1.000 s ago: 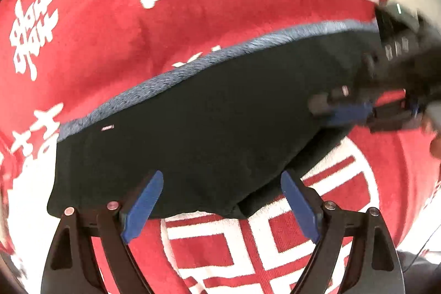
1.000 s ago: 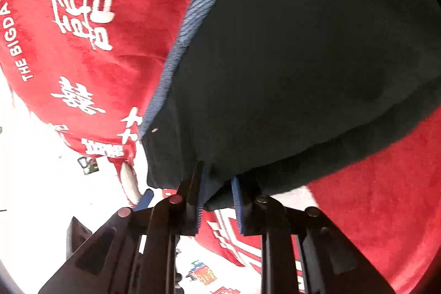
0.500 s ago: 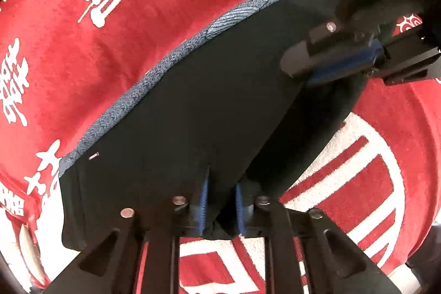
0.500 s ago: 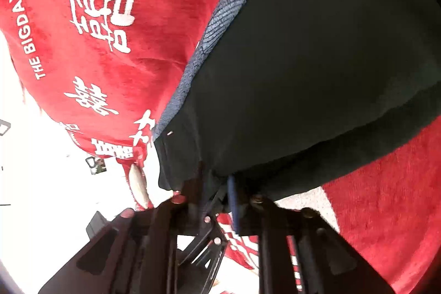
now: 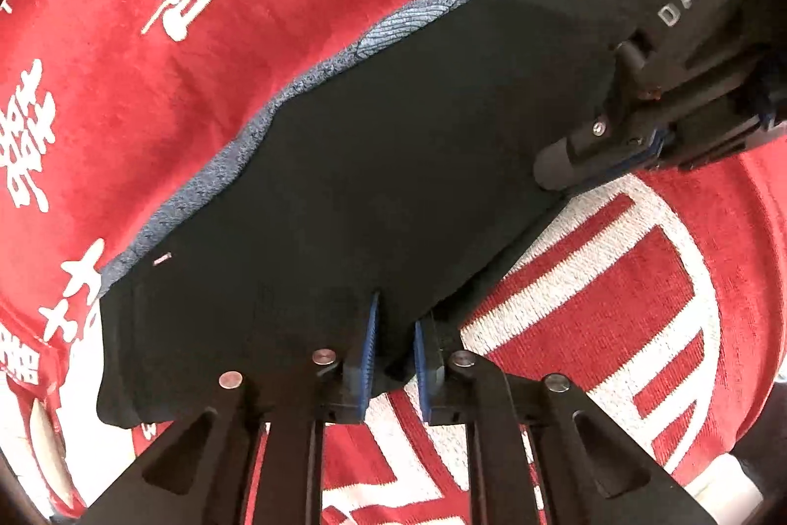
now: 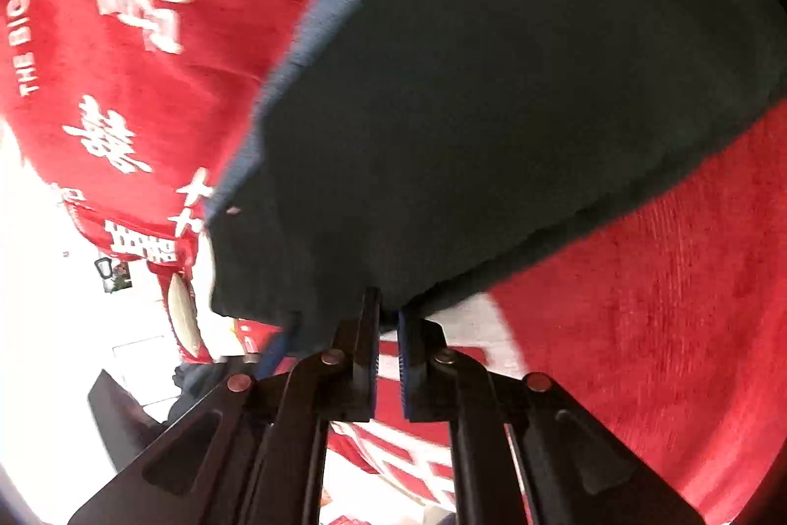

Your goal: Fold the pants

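The dark folded pants (image 5: 393, 161) lie on a red cloth, with a blue-grey patterned band (image 5: 393, 25) along their far edge. My left gripper (image 5: 396, 338) is shut on the pants' near edge. My right gripper (image 5: 580, 175) shows at the right of the left wrist view, shut on the same edge further along. In the right wrist view the pants (image 6: 492, 107) fill the upper middle, and the right gripper (image 6: 388, 323) pinches their near edge, which is lifted slightly. That view is motion-blurred.
The red cloth (image 5: 123, 72) with white characters and a white-and-red emblem (image 5: 615, 303) covers the surface under the pants. In the right wrist view the cloth's edge (image 6: 142, 244) drops off at the left toward a bright white floor (image 6: 49, 328).
My left gripper closed from open onto the pants' near edge. The right gripper, still shut on the pants, has drawn nearer and the edge has lifted a little.
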Demonstrator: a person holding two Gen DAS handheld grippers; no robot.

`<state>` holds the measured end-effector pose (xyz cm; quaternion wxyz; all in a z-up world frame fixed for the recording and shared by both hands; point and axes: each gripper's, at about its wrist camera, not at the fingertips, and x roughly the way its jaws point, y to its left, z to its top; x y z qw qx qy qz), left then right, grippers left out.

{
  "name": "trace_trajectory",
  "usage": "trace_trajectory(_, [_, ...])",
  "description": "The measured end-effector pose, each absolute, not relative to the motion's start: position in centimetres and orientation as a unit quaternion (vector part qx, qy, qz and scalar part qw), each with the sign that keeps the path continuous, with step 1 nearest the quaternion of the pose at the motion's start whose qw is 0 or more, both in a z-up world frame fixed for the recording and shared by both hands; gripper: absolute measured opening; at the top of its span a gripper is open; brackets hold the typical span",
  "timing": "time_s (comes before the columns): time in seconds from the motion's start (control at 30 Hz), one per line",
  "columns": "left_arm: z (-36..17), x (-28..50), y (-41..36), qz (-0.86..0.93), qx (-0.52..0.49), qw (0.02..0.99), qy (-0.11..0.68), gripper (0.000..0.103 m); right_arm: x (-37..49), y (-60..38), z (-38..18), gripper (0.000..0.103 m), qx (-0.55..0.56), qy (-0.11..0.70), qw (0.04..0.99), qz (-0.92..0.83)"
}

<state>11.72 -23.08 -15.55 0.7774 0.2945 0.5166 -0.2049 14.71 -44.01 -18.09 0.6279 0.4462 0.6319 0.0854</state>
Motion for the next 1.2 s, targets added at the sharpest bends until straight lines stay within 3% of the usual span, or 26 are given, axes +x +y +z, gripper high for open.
trace_trajectory(0.07, [-14.5, 12.0, -21.8, -0.205, 0.253, 0.779, 0.536, 0.027, 14.6, -44.7, -17.8, 0.008, 0.451, 0.631, 0.625, 0.084])
trace_trajectory(0.13, [-13.4, 12.5, -20.1, -0.187, 0.219, 0.782, 0.553, 0.063, 14.5, -45.3, -17.0, 0.017, 0.436, 0.639, 0.629, 0.08])
trace_trajectory(0.17, [-12.5, 12.8, -18.8, -0.175, 0.197, 0.788, 0.557, 0.065, 14.4, -45.6, -16.6, 0.019, 0.428, 0.644, 0.63, 0.078])
trace_trajectory(0.4, [-12.3, 17.6, -15.8, -0.126, 0.1, 0.793, 0.588, 0.065, 15.9, -47.4, -11.0, 0.02, 0.322, 0.632, 0.702, 0.07])
trace_trajectory(0.6, [-16.9, 16.8, -17.9, -0.133, 0.149, 0.783, 0.59, 0.065, 18.9, -45.8, -13.4, 0.017, 0.174, 0.658, 0.731, 0.047])
trace_trajectory(0.7, [-16.6, 16.6, -17.3, -0.132, 0.147, 0.784, 0.588, 0.065, 18.1, -47.7, -14.2, 0.006, 0.201, 0.645, 0.735, 0.065])
trace_trajectory(0.77, [-16.1, 17.4, -17.2, -0.124, 0.142, 0.777, 0.601, 0.065, 17.8, -49.2, -13.7, 0.006, 0.229, 0.648, 0.725, 0.046])
trace_trajectory(0.8, [-15.6, 18.0, -17.1, -0.119, 0.138, 0.78, 0.599, 0.065, 18.1, -49.7, -13.2, 0.012, 0.235, 0.648, 0.724, 0.034])
trace_trajectory(1.0, [-14.0, 25.2, -19.3, -0.108, 0.101, 0.814, 0.562, 0.065, 22.3, -48.4, -10.9, 0.025, 0.196, 0.62, 0.758, 0.055])
trace_trajectory(1.2, [-18.2, 30.5, -22.8, -0.081, 0.083, 0.797, 0.592, 0.065, 27.3, -46.5, -13.6, 0.026, 0.182, 0.629, 0.75, 0.09])
